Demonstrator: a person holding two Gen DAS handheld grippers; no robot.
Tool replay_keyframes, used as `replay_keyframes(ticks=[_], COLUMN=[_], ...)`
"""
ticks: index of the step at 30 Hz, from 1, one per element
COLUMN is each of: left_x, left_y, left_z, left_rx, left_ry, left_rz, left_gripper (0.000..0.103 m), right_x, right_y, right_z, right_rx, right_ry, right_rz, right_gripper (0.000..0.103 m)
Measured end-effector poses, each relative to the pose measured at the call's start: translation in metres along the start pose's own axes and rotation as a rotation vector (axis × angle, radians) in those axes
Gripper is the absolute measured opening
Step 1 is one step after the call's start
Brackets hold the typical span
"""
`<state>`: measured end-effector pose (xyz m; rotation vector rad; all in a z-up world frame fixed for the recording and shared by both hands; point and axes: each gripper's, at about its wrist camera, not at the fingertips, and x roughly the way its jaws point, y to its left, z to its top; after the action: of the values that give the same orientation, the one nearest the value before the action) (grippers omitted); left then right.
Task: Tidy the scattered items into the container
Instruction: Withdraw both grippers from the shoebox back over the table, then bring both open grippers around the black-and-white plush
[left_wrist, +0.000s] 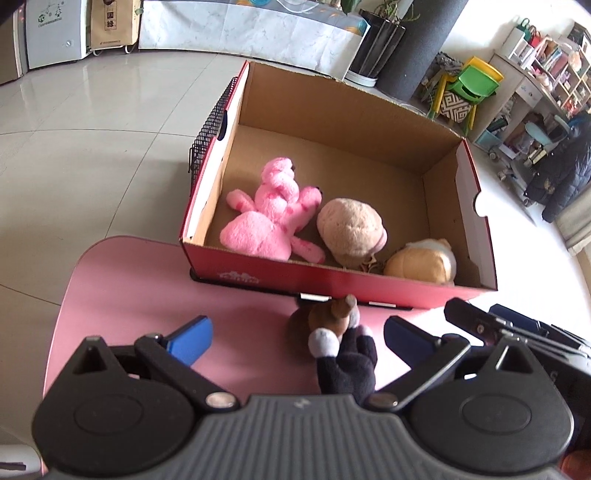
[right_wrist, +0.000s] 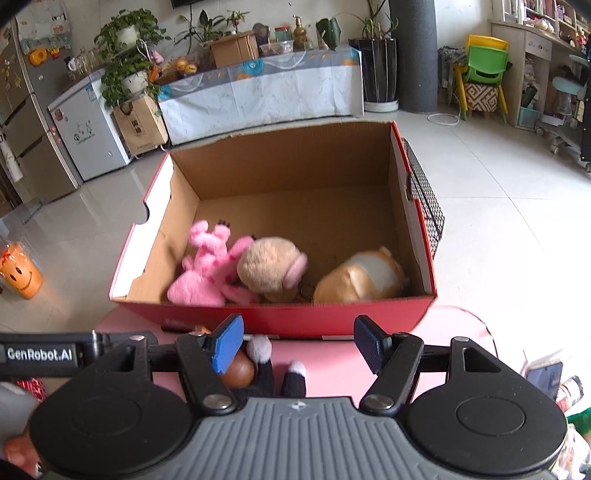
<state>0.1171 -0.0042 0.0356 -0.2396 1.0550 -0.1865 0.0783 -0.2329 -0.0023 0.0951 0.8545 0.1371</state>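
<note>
Cardboard box (left_wrist: 332, 284), red outside and plain brown inside, stands open on the pink table (left_wrist: 147, 295) with three soft toys lying along its near wall: a pink plush (left_wrist: 269, 218) toward one end, a round beige plush (left_wrist: 349, 229) touching it in the middle, and an orange-and-white plush (left_wrist: 421, 262) in the other near corner. The rest of the box floor is bare cardboard. A black wire rack (left_wrist: 210, 125) sits just beside the box's far side wall. On the table, just in front of the box's near wall, lies a dark plush toy (left_wrist: 347, 365) with white paws and a brown head, the one toy in view outside the box. The left gripper (left_wrist: 297, 338) hovers over it with its jaws spread wide, the blue pads on either side of the toy and not touching it. The right gripper (right_wrist: 301, 345) is close beside the left, its black frame crossing into the left view's right edge; its jaws also stand apart and hold nothing, with the toy's white paws (right_wrist: 258, 349) and brown head (right_wrist: 238, 373) showing low between them, nearer the left pad. A person's fingertips (right_wrist: 22, 456) show at the lower left edge of the right view. Tiled floor (left_wrist: 92, 110) surrounds the table.
</note>
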Motion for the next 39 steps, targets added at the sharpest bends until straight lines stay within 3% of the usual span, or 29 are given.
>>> replay_keyframes(ticks=[20, 30, 39], left_x=[0.013, 0.03, 0.046], left_y=[0.003, 0.003, -0.005], left_z=[-0.017, -0.015, -0.016], left_rx=[0.036, 0.028, 0.043], left_ry=[0.105, 0.15, 0.186], left_rz=[0.02, 0.01, -0.016], left_gripper=[0.103, 0.103, 0.103], right_x=[0.018, 0.025, 0.043], right_y=[0.009, 0.008, 0.016], right_z=[-0.049, -0.066, -0.075], right_rx=[-0.007, -0.043, -0.073], right_ry=[0.227, 0.285, 0.322], right_rz=[-0.003, 0.119, 0.162], right_gripper=[0.07, 0.07, 0.07])
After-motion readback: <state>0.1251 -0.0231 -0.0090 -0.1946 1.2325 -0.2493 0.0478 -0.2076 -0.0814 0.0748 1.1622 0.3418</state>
